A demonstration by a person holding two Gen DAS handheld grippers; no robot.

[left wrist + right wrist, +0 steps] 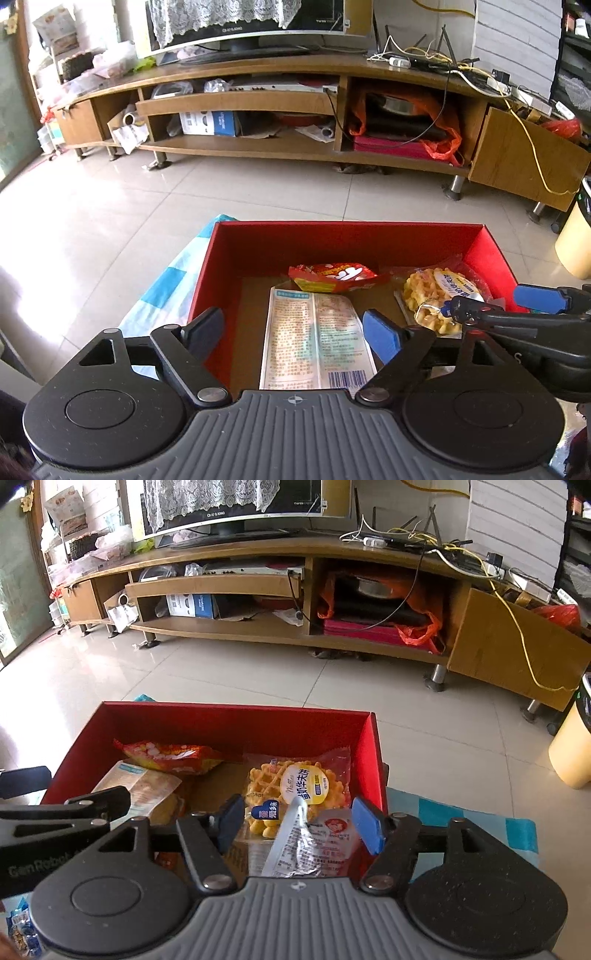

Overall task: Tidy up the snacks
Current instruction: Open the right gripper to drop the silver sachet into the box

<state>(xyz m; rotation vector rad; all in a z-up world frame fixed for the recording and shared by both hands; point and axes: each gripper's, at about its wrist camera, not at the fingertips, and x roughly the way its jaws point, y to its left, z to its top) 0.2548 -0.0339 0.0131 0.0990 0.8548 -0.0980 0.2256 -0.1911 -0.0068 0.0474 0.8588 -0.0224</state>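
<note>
I am holding both grippers, left gripper (295, 328) wide and right gripper (299, 825) half-wide, over the red cardboard box (347, 240), because the clear waffle packet (295, 786) and pale flat packet (314, 336) are lying inside.

A red box (236, 251) sits on a blue-checked cloth (173, 284).

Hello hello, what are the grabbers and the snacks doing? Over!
Left gripper open above pale packet. Right gripper open, waffle packet between. Both in red box. Nothing blocking.
</note>
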